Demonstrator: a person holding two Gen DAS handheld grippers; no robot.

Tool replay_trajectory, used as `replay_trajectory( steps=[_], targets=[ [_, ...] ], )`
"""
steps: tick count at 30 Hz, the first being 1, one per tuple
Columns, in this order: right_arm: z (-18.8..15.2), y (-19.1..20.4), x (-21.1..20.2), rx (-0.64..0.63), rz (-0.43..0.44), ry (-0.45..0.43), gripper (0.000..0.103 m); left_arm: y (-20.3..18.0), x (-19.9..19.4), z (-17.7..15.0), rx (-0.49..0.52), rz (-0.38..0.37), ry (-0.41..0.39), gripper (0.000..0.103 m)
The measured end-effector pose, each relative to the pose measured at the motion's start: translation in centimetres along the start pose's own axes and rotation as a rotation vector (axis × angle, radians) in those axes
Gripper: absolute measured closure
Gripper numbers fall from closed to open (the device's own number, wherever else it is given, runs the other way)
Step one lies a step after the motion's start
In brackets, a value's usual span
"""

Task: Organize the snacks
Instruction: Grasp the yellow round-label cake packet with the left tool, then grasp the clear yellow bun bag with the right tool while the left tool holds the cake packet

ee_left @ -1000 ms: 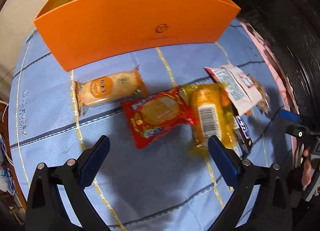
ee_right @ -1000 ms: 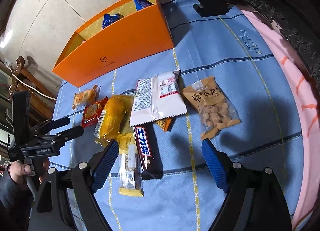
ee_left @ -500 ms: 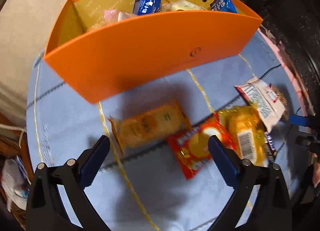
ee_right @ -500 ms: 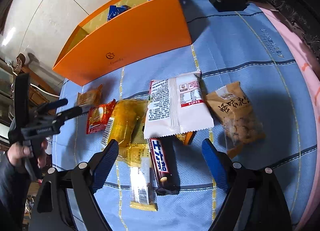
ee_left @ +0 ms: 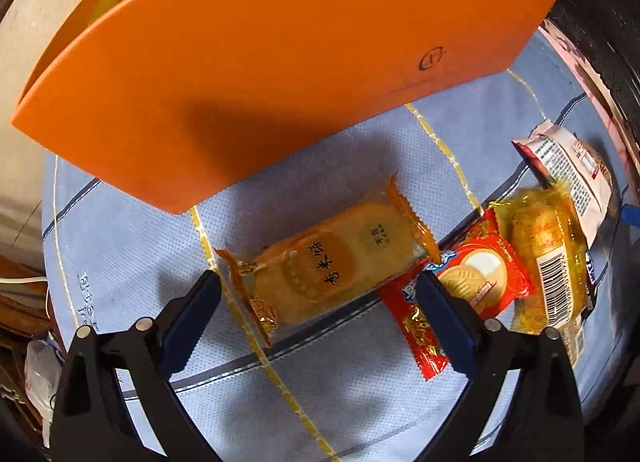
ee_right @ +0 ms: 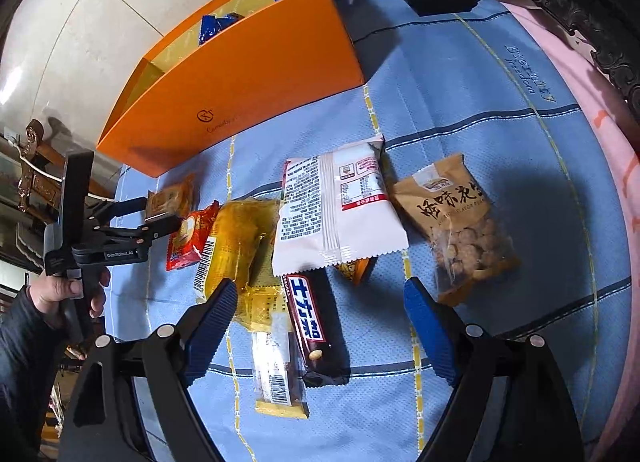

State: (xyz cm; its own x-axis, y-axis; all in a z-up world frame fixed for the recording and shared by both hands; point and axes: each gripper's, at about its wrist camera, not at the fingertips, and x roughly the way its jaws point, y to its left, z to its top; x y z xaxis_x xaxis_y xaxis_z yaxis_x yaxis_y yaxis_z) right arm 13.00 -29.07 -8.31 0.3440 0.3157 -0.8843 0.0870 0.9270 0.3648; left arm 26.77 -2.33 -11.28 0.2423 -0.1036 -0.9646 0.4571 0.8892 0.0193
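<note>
My left gripper released, jaws straddling the orange rice cracker packet on the blue cloth, right gripper released above the chocolate bar, orange box behind.

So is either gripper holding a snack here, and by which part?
Nothing is held. The left gripper stands open over the rice cracker; the right gripper is open above the chocolate bar.

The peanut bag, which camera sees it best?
The right wrist view. There the brown peanut bag lies in full sight on the blue cloth, beside the white packet. The left wrist view shows at most a sliver of it behind that white packet.
</note>
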Motion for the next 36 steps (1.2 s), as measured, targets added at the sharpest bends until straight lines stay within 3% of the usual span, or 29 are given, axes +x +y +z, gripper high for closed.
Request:
replay_trajectory(
  steps=[1,4,10,12,14,16,24,27,30,32,36],
  targets=[
    [0.1,0.1,0.1,-0.001,0.000,0.002,0.018,-0.1,0.0,-0.1,0.010,0.003,-0.002,0.009],
    [0.1,0.6,0.3,-0.011,0.001,0.010,0.018,-0.5,-0.1,0.0,0.034,0.003,-0.001,0.030],
    [0.0,1.5,0.4,-0.026,0.006,0.021,0.018,-0.4,-0.2,0.4,0.028,-0.027,0.017,0.043],
    [-0.1,1.5,0.4,-0.024,0.005,0.022,0.018,-0.7,-0.4,0.4,0.050,-0.037,0.015,0.053],
    [-0.1,1.4,0.3,-0.017,0.005,0.021,0.018,-0.7,-0.7,0.3,0.051,-0.063,0.022,0.073],
    [-0.1,1.3,0.1,-0.010,0.008,0.019,0.018,-0.5,-1.0,0.0,0.038,-0.057,0.031,0.075],
    [-0.3,0.2,0.4,0.016,0.019,0.026,0.017,1.8,-3.9,-4.0,-0.041,-0.129,0.041,0.075],
    [-0.3,0.0,0.7,0.029,0.031,0.041,0.017,2.2,-5.5,-5.1,-0.037,-0.115,0.019,0.072],
    [-0.1,0.3,0.6,0.012,0.040,0.035,0.017,2.6,-6.6,-6.2,-0.028,-0.071,0.014,0.047],
    [0.0,0.3,0.6,0.013,0.044,0.033,0.017,2.3,-7.7,-6.0,-0.016,-0.042,-0.020,0.020],
    [0.0,0.7,0.8,0.006,0.041,0.039,0.017,0.6,-7.8,-4.0,0.040,-0.063,-0.043,0.018]
  ],
)
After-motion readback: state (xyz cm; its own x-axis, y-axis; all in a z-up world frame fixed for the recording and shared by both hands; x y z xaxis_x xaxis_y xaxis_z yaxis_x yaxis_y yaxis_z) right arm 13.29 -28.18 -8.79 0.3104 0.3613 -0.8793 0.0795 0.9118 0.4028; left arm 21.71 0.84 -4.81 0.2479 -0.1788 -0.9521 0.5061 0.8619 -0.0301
